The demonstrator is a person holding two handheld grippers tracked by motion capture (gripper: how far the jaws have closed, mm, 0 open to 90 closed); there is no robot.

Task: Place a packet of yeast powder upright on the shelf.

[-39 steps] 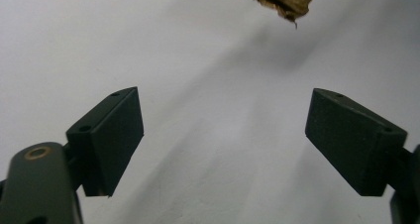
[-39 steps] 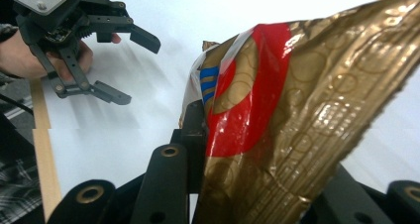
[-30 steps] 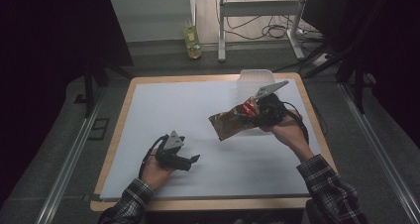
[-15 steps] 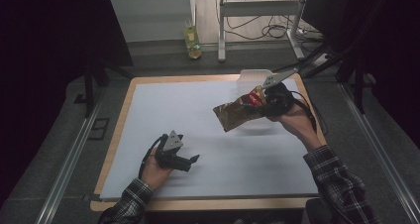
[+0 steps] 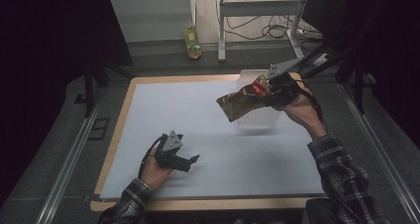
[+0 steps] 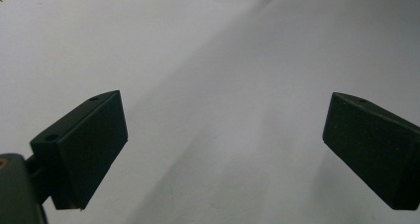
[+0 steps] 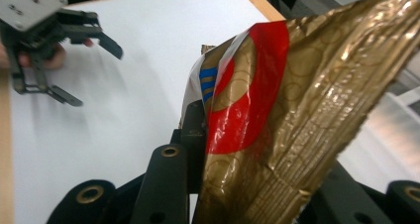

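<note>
Two claws here: we see the right claw (image 5: 267, 96) clamped on a gold snack bag (image 5: 240, 101), held above the clear tub (image 5: 260, 120); left claw (image 5: 190, 160) gapes wide over the tabletop (image 5: 208, 135)

I see a crinkled gold wrapper (image 7: 317, 110) with a red patch, a white band and small blue stripes. My grippers' jaws are black. The table (image 5: 130, 92) has a pale wooden rim under a white sheet (image 5: 198, 115); my sleeves (image 5: 344, 179) are dark plaid.

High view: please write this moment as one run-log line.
right claw: shut on crinkled gold-and-red foil packet, above clear plastic tub | left claw: open, empty, over white table sheet
</note>
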